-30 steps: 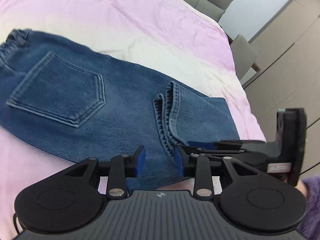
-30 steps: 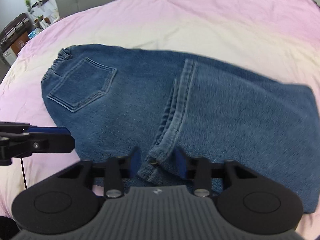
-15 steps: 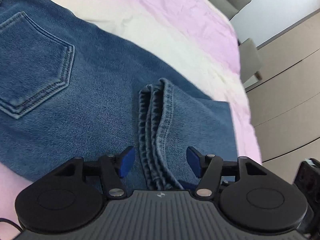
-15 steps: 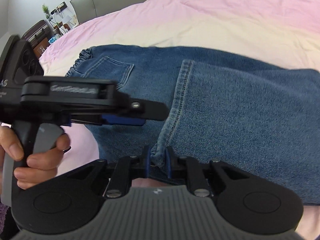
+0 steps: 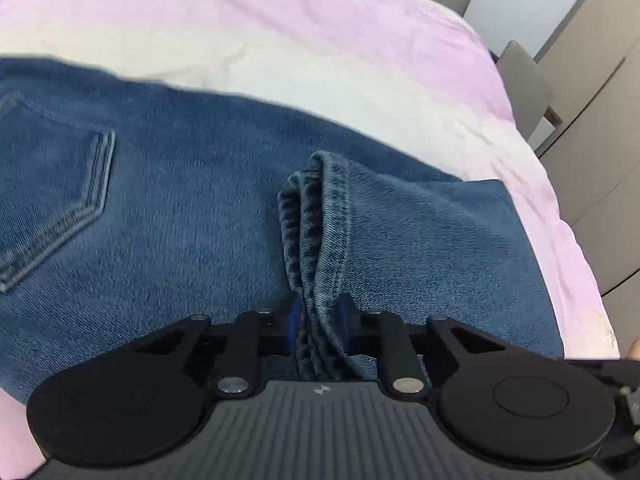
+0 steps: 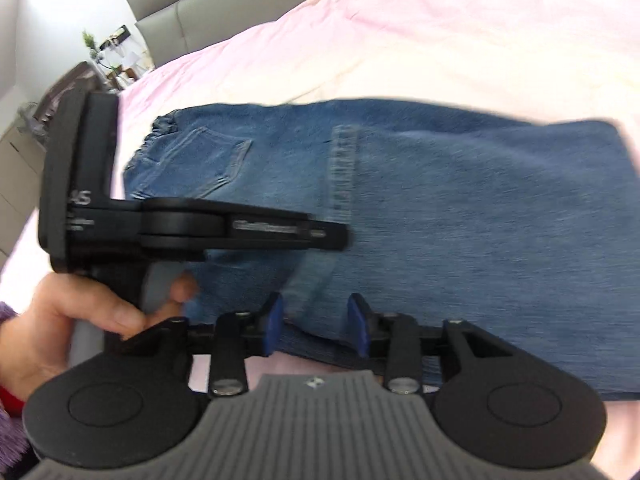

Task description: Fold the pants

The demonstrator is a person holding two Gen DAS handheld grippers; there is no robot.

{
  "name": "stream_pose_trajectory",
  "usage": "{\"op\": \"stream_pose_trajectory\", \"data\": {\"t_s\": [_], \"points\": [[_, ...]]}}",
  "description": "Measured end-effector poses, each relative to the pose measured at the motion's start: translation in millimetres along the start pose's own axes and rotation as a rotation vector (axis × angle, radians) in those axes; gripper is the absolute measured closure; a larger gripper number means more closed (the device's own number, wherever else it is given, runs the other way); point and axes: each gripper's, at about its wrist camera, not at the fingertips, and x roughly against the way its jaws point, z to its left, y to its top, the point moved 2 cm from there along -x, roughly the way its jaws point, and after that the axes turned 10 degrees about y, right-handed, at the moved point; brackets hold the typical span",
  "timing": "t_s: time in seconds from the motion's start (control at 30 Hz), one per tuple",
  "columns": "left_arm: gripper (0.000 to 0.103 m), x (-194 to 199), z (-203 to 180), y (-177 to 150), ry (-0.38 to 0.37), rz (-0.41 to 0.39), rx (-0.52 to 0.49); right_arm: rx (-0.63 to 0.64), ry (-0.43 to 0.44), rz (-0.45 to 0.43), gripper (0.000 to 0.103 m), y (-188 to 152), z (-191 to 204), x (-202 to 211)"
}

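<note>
1. Jeans lie flat on a bed under a pink and cream sheet, folded so the leg hems rest on top of the seat area.
2. A back pocket faces up at the left edge of the left wrist view. In the right wrist view the elastic waistband is at the far left end of the denim.
3. Left hand-held gripper: jaws closing, blue pads pressed against either side of the bunched hem layers. The hem fold rises from between the pads and runs away from the camera.
4. Right hand-held gripper: jaws opening, blue pads spread apart. The near edge of the jeans sits in the gap, and neither pad presses on it.
5. The right wrist view shows the left hand-held gripper from the side, reaching across the denim to the hem line. A person's hand grips its handle, with a purple sleeve at the wrist.
6. Background: a grey upholstered headboard beyond the bed, beige cabinet fronts at right in the left wrist view. The right wrist view is motion-blurred.
</note>
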Motion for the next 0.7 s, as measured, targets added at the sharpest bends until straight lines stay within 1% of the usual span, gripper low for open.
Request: {"op": "stream_pose_trajectory", "data": {"t_s": [0.07, 0.13, 0.23, 0.27, 0.3, 0.37, 0.43, 0.47, 0.53, 0.6, 0.7], "points": [[0.088, 15.3, -11.3, 5.9, 0.016, -0.054, -0.056, 0.031, -0.072, -0.018, 0.069, -6.2, -5.8, 18.0], [0.089, 31.6, -20.9, 18.4, 0.012, -0.104, -0.101, 0.04, -0.136, -0.043, 0.068, -9.3, -17.1, 37.4], [0.089, 46.4, -25.1, 37.1, 0.015, -0.132, -0.143, 0.013, -0.216, -0.08, 0.068, -10.6, -41.7, 65.4], [0.089, 46.5, -23.2, 40.9, 0.023, -0.126, -0.152, 0.001, -0.237, -0.088, 0.068, -10.6, -49.6, 73.7], [0.089, 41.6, -20.0, 42.7, 0.033, -0.103, -0.152, -0.008, -0.258, -0.096, 0.068, -10.3, -57.1, 80.7], [0.089, 19.0, -12.7, 40.4, 0.064, -0.033, -0.147, -0.02, -0.299, -0.103, 0.069, -8.8, -72.2, 89.8], [0.09, -4.7, -1.7, 31.2, 0.076, 0.035, -0.13, -0.025, -0.329, -0.107, 0.074, -7.8, -87.4, 95.4], [0.089, -12.7, 2.8, 26.2, 0.072, 0.049, -0.124, -0.023, -0.339, -0.106, 0.08, -5.7, -93.5, 95.4], [0.087, -19.0, 9.2, 19.3, 0.061, 0.049, -0.104, -0.009, -0.357, -0.098, 0.083, 0.7, -105.7, 90.2], [0.086, -20.9, 15.1, 17.1, 0.045, 0.056, -0.095, 0.008, -0.351, -0.085, 0.085, 11.0, -117.1, 79.6], [0.084, -21.1, 19.6, 18.3, 0.015, 0.062, -0.114, 0.001, -0.345, -0.069, 0.086, 35.1, -137.0, 56.4]]}}
